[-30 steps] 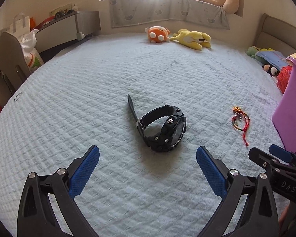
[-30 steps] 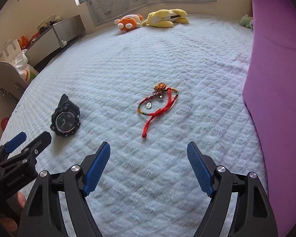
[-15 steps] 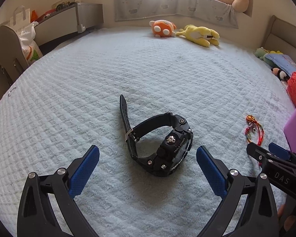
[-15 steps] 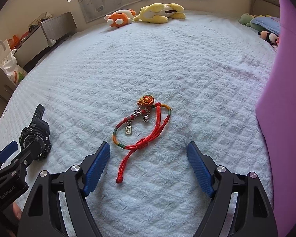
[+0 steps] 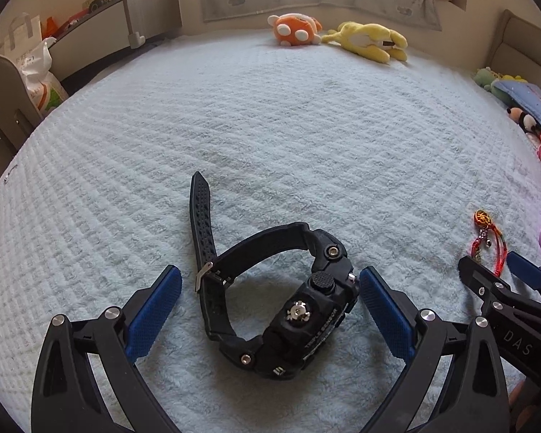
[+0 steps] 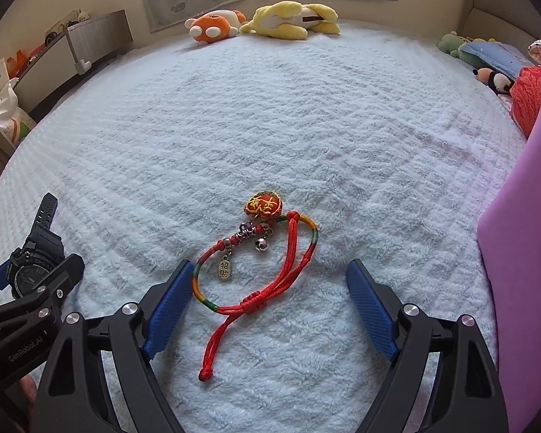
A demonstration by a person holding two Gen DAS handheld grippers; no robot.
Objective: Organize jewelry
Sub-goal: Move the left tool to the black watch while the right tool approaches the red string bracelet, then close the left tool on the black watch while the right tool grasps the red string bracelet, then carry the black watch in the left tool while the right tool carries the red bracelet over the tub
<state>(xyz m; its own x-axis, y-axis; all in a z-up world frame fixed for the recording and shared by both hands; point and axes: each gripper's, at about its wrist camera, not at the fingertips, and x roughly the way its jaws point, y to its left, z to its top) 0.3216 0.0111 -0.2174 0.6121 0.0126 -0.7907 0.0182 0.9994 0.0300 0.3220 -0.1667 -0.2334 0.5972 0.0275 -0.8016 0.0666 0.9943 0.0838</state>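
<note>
A black sports watch [image 5: 288, 303] lies on its side on the pale blue bedspread, strap tail pointing away. My left gripper [image 5: 268, 312] is open, its blue pads either side of the watch, not touching it. A red braided bracelet [image 6: 267, 270] with a red-and-gold charm, a bell and a metal tag lies between the open pads of my right gripper [image 6: 270, 310]. The watch also shows at the left of the right wrist view [image 6: 36, 256], and the bracelet at the right of the left wrist view [image 5: 487, 238].
A purple box [image 6: 523, 238] stands close on the right. An orange plush [image 5: 295, 30] and a yellow plush [image 5: 368, 41] lie at the far edge of the bed. More toys [image 6: 487, 61] sit at the far right. A grey cabinet [image 5: 119, 25] and a bag [image 5: 36, 68] stand at the left.
Both grippers have moved forward and down: the watch now lies between the left pads and the bracelet between the right pads. Both stay open.
</note>
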